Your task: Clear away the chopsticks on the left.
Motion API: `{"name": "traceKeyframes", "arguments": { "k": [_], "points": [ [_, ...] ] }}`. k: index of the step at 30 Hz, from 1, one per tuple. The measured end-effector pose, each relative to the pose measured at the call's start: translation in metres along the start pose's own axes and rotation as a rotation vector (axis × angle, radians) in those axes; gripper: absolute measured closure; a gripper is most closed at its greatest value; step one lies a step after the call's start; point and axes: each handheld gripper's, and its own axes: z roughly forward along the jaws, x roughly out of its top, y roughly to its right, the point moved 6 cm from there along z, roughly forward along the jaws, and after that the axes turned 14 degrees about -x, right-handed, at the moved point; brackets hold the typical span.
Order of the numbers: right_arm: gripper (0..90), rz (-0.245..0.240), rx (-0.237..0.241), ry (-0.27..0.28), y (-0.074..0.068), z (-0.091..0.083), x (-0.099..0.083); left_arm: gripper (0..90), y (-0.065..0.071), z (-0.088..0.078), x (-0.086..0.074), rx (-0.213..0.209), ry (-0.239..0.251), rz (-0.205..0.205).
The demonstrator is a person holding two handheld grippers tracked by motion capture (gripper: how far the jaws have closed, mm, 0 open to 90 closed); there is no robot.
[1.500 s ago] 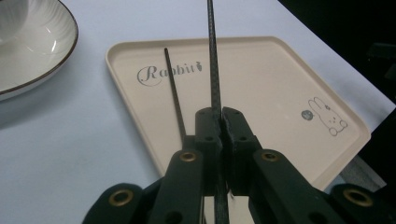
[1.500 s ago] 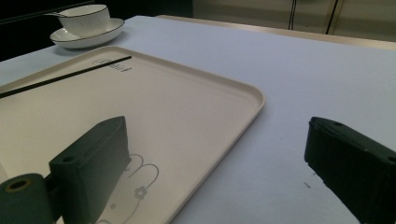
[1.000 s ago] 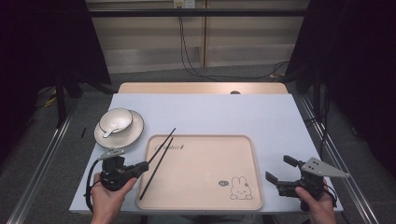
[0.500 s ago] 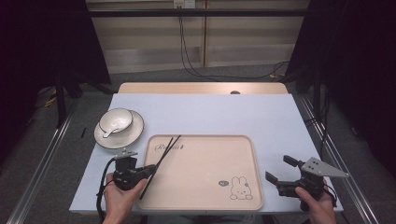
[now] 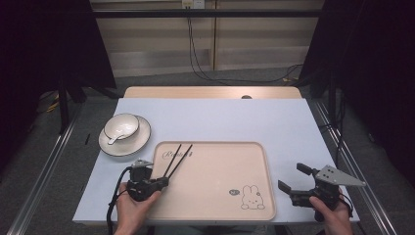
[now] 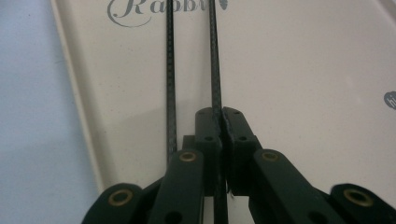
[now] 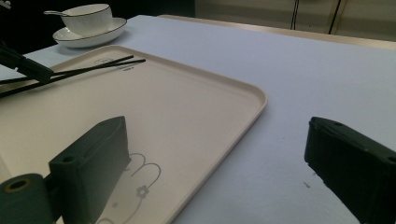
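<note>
Bowl and saucer: a white bowl (image 5: 122, 126) with a spoon (image 5: 113, 140) in it sits on a saucer (image 5: 124, 143) near the left edge of the tabletop (image 5: 215, 120).
Left hand-held gripper (image 6: 220, 122): at the tray's left edge, jaws pressed together on one chopstick (image 6: 215, 60); the second chopstick (image 6: 170, 79) lies just beside, outside the jaws.
Tray: a cream tray (image 5: 215, 193) with a rabbit drawing (image 5: 252, 198) lies along the tabletop's near edge.
Right hand-held gripper (image 5: 292, 180): by the tabletop's near right corner, jaws wide apart, nothing between them.
</note>
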Motion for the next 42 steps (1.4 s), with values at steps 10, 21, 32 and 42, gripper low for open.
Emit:
{"name": "traceKeyframes", "arguments": {
  "k": [10,21,32,42],
  "points": [
    [6.3,-0.003,0.004,-0.001,0.000,0.000,0.000,85.4,-0.004,0.005,-0.003,0.009,-0.026,0.005],
    [6.3,-0.002,0.009,-0.003,-0.001,0.001,0.000,80.0,-0.002,0.006,-0.003,-0.007,-0.029,0.037],
    [6.3,0.002,0.004,0.002,0.000,0.001,0.000,55.5,0.004,-0.002,0.004,-0.084,0.057,0.118],
    [6.0,0.006,0.000,0.007,0.001,0.001,0.001,18.1,0.006,-0.041,0.014,-0.103,0.216,0.253]
  ]
}}
